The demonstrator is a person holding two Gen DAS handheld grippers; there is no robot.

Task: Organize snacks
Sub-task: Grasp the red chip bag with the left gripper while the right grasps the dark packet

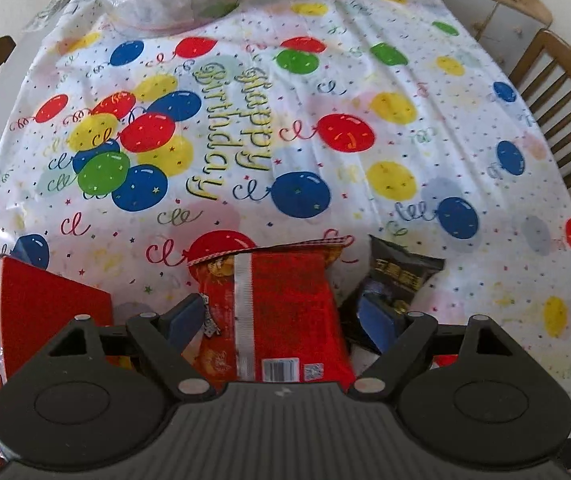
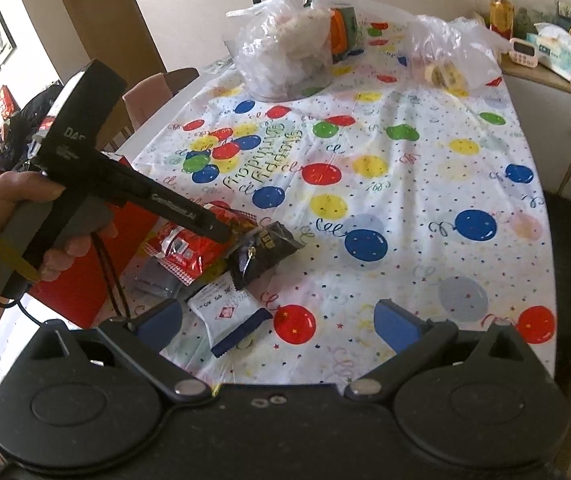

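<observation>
A red snack bag (image 1: 285,304) lies near the table's front edge with its barcode toward me. My left gripper (image 1: 281,320) hangs open over it, one blue pad on each side, neither pressing on it. Right of the bag lies a black snack packet (image 1: 401,280). The right wrist view shows a hand holding the left gripper (image 2: 223,236) tilted down onto the red bag (image 2: 189,252), with the black packet (image 2: 261,252) beside it. My right gripper (image 2: 279,322) stands open just above the cloth. A white and blue packet (image 2: 229,312) lies by its left finger.
A red box (image 1: 45,304) stands left of the snacks, by the table edge. A greyish packet (image 2: 153,280) lies beside it. Two clear plastic bags (image 2: 285,52) (image 2: 449,52) sit at the far end of the balloon tablecloth (image 2: 405,200). A wooden chair (image 1: 557,100) stands at the right.
</observation>
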